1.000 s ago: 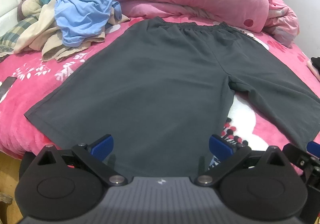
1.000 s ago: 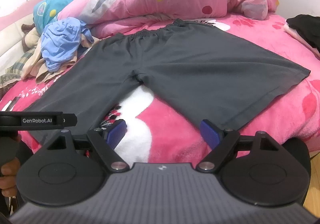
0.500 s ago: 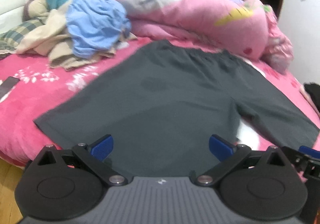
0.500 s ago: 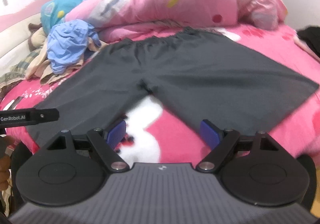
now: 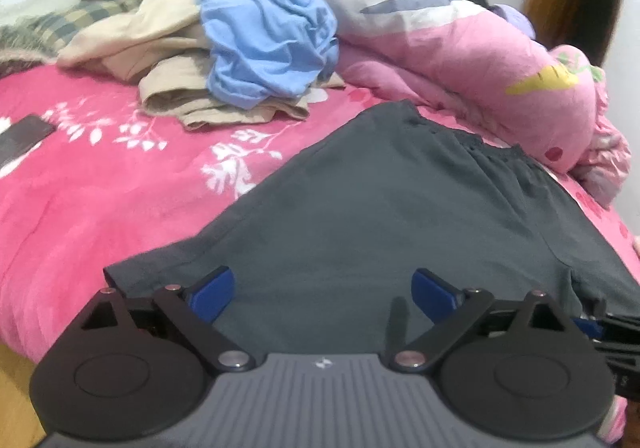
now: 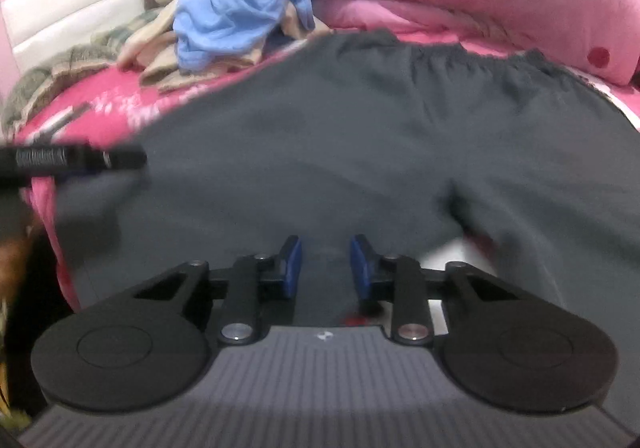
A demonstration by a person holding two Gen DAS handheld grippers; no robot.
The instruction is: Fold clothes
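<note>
Closing in on the near hem of the dark grey shorts (image 6: 320,151), spread flat on the pink fleece blanket (image 5: 100,183) with the gathered waistband (image 6: 460,59) far up against the rolled pink duvet (image 5: 460,47) and both legs running toward the bed's near edge. Right gripper (image 6: 325,264) low over the inner edge of the left-hand leg, close to the crotch notch, fingers part-way drawn together with a narrow gap between the blue pads (image 6: 291,264); cloth possibly already between them, but too blurred to say. Left gripper (image 5: 322,288) spread wide above the outer corner of the same leg, nothing between its pads.

Best done by pinching hem only, both layers together, never the plush beneath; taking both corners of the one leg at matching height; lifting evenly so the edge stays straight when carried across.

Thin, matte, woven-looking fabric, limp and quick to crease; elasticated waist puckered into small ruffles. Blanket deep-piled, printed with white sprigs, likely to snag at fingertips. Crumpled light-blue garment (image 5: 268,43) heaped on beige clothing (image 5: 168,47) off to the far left, well clear.
</note>
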